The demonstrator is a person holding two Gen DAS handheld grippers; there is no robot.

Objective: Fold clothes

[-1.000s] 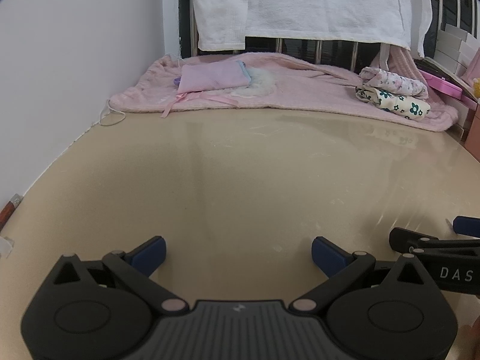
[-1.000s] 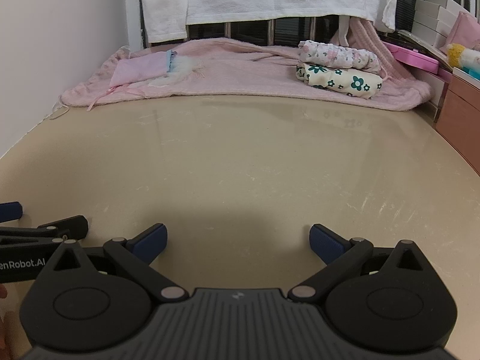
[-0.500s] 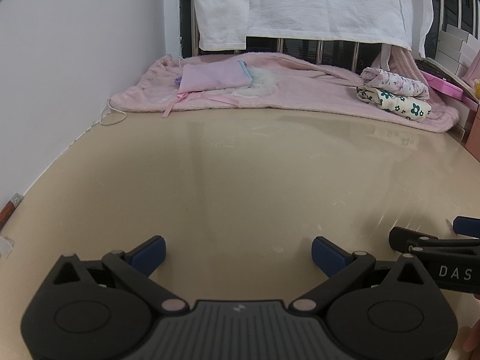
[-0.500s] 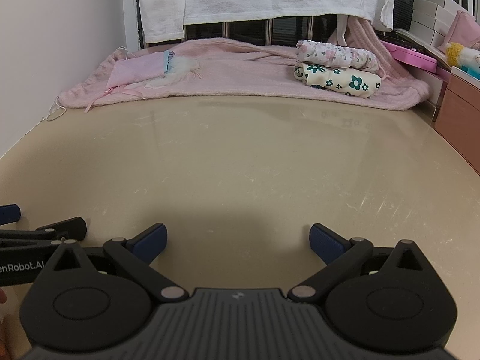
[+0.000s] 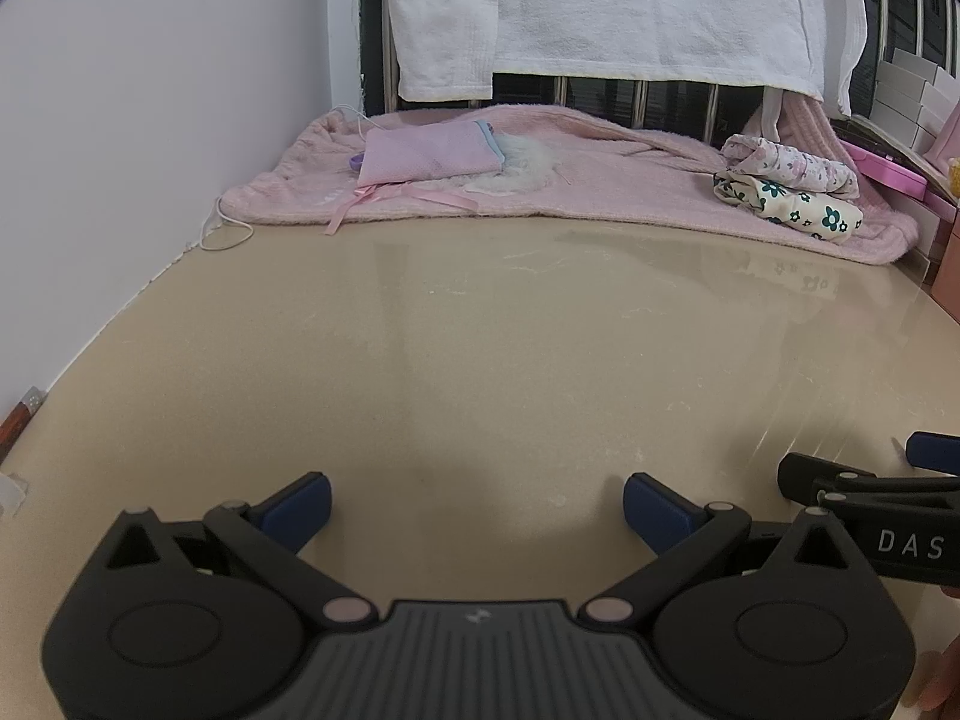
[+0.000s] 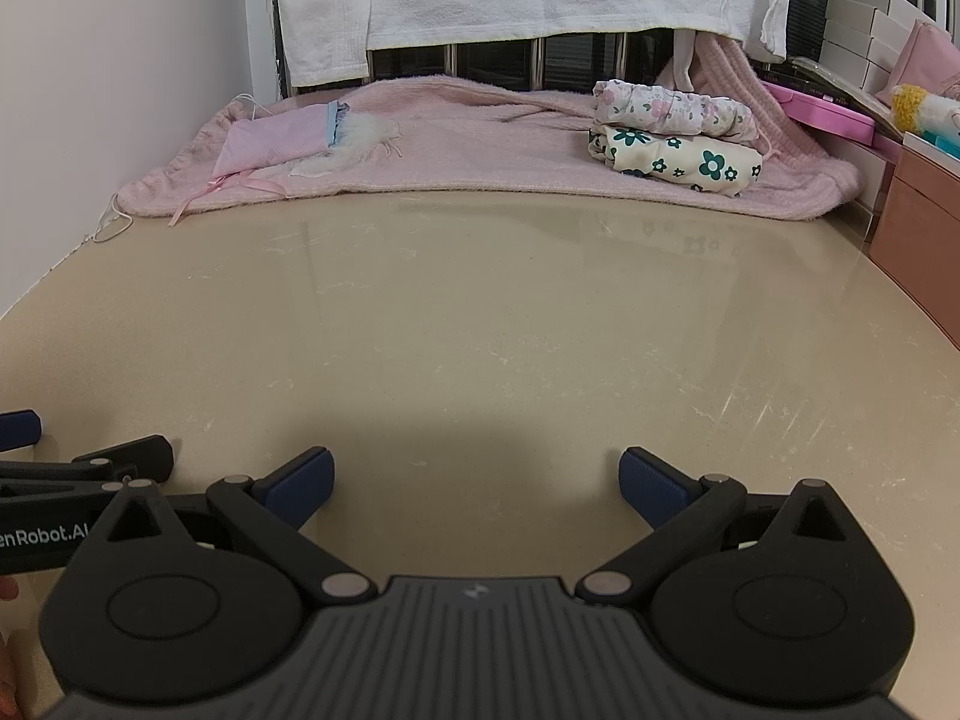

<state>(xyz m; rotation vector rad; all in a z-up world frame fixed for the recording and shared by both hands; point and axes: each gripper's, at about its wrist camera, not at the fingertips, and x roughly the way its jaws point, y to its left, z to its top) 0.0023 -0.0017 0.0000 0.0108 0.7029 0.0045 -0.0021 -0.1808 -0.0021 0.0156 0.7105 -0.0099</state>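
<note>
My left gripper (image 5: 477, 507) and right gripper (image 6: 474, 480) are both open and empty, low over the beige table (image 5: 480, 348), side by side. Far ahead a pink blanket (image 5: 600, 192) lies across the table's back. On it at the left lies a folded pink garment (image 5: 429, 153) with a ribbon and a white fluffy piece (image 5: 522, 165). At the right sit two folded floral garments (image 5: 792, 186), stacked. In the right wrist view the pink garment (image 6: 276, 141) is at far left and the floral stack (image 6: 675, 138) at far right.
A white towel (image 5: 600, 6) hangs on a dark railing behind the blanket. A white wall (image 5: 150, 120) runs along the left. White boxes (image 6: 864, 36), a pink case (image 6: 828, 111) and a brown cabinet (image 6: 918, 210) stand at the right. A white cable (image 5: 225, 228) lies by the blanket's left corner.
Both grippers have drifted slightly forward toward the blanket; the clothes look a little nearer. Jaws stay open and nothing was grasped.
</note>
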